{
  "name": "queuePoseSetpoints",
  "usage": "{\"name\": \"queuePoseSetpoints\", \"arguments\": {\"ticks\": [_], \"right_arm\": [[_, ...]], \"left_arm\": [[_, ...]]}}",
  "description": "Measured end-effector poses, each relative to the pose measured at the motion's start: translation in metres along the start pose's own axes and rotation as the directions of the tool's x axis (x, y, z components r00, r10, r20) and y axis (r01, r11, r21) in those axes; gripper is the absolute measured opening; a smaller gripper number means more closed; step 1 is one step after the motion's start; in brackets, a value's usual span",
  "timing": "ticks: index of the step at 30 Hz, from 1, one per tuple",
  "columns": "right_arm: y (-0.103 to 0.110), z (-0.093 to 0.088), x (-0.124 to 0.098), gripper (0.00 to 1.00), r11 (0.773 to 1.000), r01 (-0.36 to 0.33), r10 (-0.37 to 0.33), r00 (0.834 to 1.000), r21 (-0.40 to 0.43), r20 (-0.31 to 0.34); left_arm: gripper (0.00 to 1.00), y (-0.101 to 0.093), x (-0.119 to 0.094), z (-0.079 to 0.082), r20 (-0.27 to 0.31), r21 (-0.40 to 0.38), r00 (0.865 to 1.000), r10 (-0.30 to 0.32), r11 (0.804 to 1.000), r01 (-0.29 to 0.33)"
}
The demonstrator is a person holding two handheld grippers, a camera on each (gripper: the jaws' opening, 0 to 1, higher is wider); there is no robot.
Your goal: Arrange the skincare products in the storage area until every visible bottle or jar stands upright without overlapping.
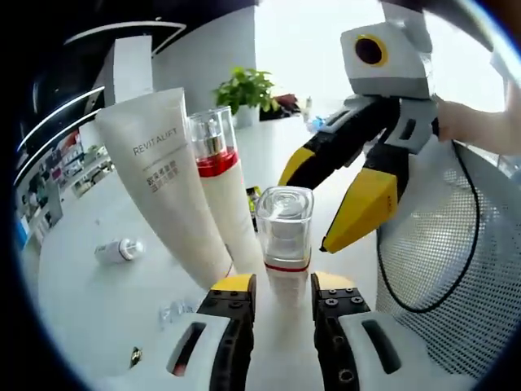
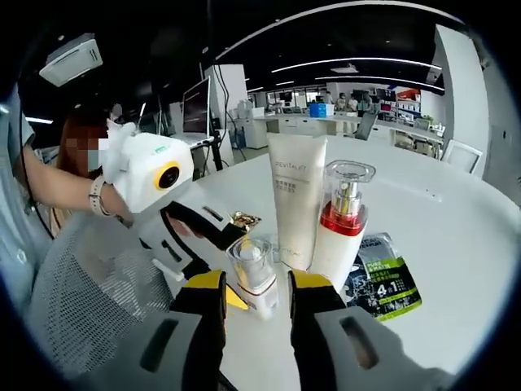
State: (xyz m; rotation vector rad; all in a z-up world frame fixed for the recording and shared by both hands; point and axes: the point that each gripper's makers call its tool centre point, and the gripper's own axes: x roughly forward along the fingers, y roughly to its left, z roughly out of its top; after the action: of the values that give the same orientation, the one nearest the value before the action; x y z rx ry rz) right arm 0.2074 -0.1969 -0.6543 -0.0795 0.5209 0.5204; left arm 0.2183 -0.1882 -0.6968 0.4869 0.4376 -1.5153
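A small clear-capped bottle [image 1: 285, 236] [image 2: 252, 273] with a red band stands upright on the white table [image 1: 106, 301], deep between the jaws of my left gripper [image 1: 284, 283] [image 2: 234, 265], which press close on both its sides. Just behind it a tall white tube [image 1: 167, 179] [image 2: 295, 195] stands on its cap, leaning against a white pump bottle [image 1: 218, 171] [image 2: 342, 224] with a red collar. My right gripper [image 1: 330, 189] [image 2: 258, 281] hovers open over the far side of the small bottle, nothing between its fingers.
A small vial [image 1: 120, 249] lies on its side at the left of the table. A green and black sachet [image 2: 383, 281] lies flat beside the pump bottle. A mesh chair back [image 1: 456, 269] [image 2: 89, 293] stands at the table edge. A potted plant [image 1: 244, 90] sits far back.
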Motion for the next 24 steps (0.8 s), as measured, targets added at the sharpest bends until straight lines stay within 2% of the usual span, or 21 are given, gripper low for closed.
{"name": "queuePoseSetpoints", "arguments": {"ticks": [3, 6, 12, 18, 24], "right_arm": [[0.0, -0.008, 0.001, 0.27, 0.999, -0.011, 0.009, 0.998, -0.036, -0.059], [-0.004, -0.017, 0.005, 0.22, 0.998, -0.019, 0.013, 0.993, -0.055, -0.118], [-0.006, -0.024, 0.014, 0.16, 0.998, -0.033, 0.025, 0.988, -0.044, -0.155], [-0.007, -0.03, 0.019, 0.15, 0.998, -0.046, 0.036, 0.981, -0.045, -0.189], [-0.011, -0.033, 0.022, 0.15, 0.998, -0.039, 0.03, 0.98, -0.044, -0.195]], "left_arm": [[0.24, 0.0, -0.004, -0.003, -0.021, -0.009, 1.0, 0.011, 1.0, -0.011], [0.17, -0.001, -0.005, -0.006, -0.049, -0.008, 0.999, 0.012, 1.0, -0.012], [0.07, -0.005, -0.002, -0.011, -0.094, -0.034, 0.996, 0.001, 0.999, -0.004], [0.05, -0.005, 0.0, -0.011, -0.104, -0.05, 0.995, 0.004, 0.999, -0.009], [0.05, -0.004, 0.006, -0.01, -0.113, -0.04, 0.994, 0.002, 0.999, -0.006]]}}
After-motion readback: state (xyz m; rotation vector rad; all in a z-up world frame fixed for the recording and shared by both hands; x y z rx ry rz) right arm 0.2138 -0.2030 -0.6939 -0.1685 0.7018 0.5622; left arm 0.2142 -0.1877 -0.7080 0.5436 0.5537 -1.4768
